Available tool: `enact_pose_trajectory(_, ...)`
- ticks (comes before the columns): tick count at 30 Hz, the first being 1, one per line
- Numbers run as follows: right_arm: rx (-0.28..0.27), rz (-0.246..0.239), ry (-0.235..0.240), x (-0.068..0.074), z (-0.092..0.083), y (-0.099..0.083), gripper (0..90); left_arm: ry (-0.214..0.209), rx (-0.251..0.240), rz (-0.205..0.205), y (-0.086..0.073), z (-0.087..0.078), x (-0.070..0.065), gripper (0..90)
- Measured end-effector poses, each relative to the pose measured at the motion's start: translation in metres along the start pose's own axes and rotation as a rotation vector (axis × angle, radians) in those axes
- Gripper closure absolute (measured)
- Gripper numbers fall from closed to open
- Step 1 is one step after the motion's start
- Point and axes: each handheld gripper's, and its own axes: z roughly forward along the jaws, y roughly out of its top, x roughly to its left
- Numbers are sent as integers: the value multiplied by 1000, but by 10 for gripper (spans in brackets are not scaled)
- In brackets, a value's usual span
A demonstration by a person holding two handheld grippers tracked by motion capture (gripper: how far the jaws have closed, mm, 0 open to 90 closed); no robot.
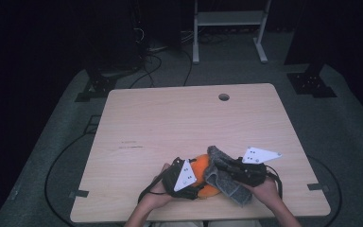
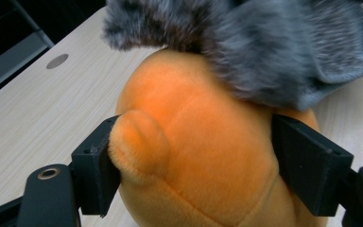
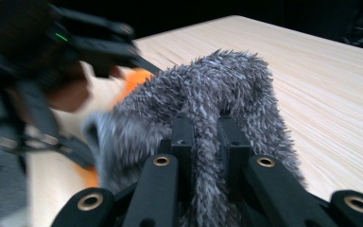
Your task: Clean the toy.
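Both grippers grip: left (image 2: 208, 156) orange plush (image 2: 203, 156), right (image 3: 207, 142) grey fuzzy cloth (image 3: 217, 90).

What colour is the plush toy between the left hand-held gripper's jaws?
Orange; the plush toy shows best in the left gripper view.

Readable text: you find none on the table (image 1: 170, 118)
Labels, brands, numbers: none that you can read
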Motion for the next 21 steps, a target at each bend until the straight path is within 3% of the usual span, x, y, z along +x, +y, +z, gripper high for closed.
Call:
enact_pose_trajectory(2,39,-10,-86,-5,-3,-2,792,-13,-11,-19,-2,0,2,227)
enact_pose_trajectory(4,67,15,-148,-12,-6,-4,794,-17,-16,-21,-3,-1,3,228)
enact_pose_trajectory(6,25,34,-101,-10,-7,-2,795,-19,-14,-1,-2,-1,1,228)
enact_pose_trajectory(9,-17,23,-28,0,-3,6,793,-24,-13,19,-1,-1,-1,227)
enact_pose_trajectory(11,-14,18,-14,2,1,5,794,-43,-15,0,-2,-2,2,227)
enact_pose_trajectory(12,-18,43,-6,-2,1,2,794,-56,-23,-19,-3,-3,4,222)
enact_pose_trajectory(15,39,69,-46,-15,-1,-5,795,-63,-26,-62,-2,-4,9,180)
enact_pose_trajectory(18,62,91,-73,-18,-6,-5,798,-48,-16,-40,-1,-2,7,198)
enact_pose_trajectory(19,42,91,-65,-17,-8,-2,798,-42,-17,-26,0,-2,6,207)
enact_pose_trajectory(21,-41,87,7,-8,-12,7,798,-43,-30,7,1,-1,1,223)
